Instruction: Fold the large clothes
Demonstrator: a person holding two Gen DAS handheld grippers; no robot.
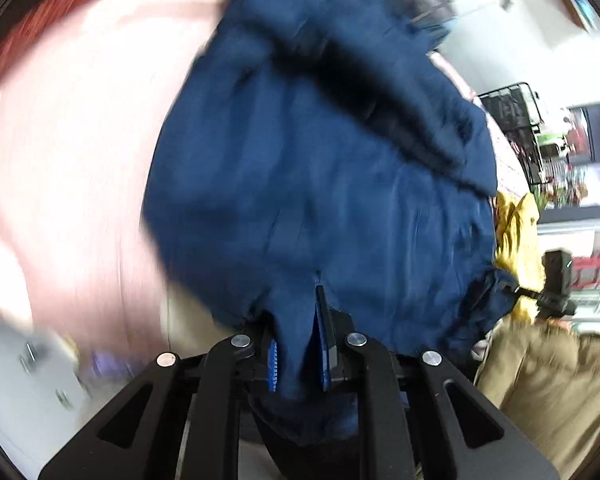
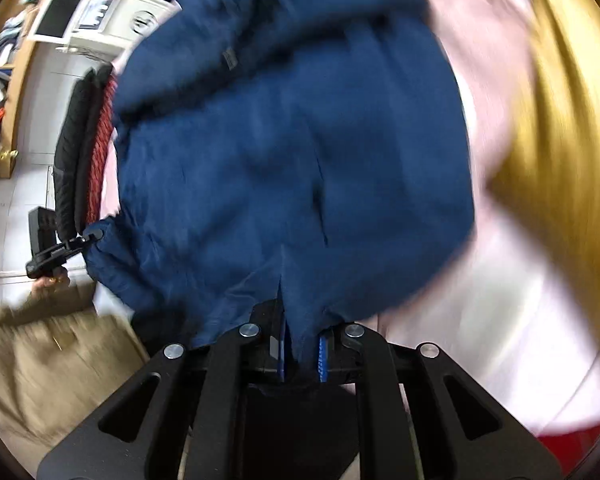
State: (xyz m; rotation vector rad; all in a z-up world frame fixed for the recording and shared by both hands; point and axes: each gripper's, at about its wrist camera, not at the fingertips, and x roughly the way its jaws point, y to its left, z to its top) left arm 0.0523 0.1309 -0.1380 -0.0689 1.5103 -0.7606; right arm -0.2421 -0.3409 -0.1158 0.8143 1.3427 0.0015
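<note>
A large dark blue garment (image 1: 320,184) hangs in front of me over a pink surface (image 1: 80,140). My left gripper (image 1: 300,344) is shut on one edge of it, cloth bunched between the blue pads. My right gripper (image 2: 300,344) is shut on another edge of the same garment (image 2: 292,152). Each gripper shows in the other's view: the right one (image 1: 520,292) at the garment's right corner, the left one (image 2: 88,236) at its left corner. Both views are blurred by motion.
A yellow garment (image 1: 516,232) lies to the right on the pink surface (image 2: 520,300), and it also shows in the right wrist view (image 2: 560,140). The person's khaki trousers (image 1: 548,392) are below. A black and red item (image 2: 88,148) lies at the left. Shelves and a rack stand behind.
</note>
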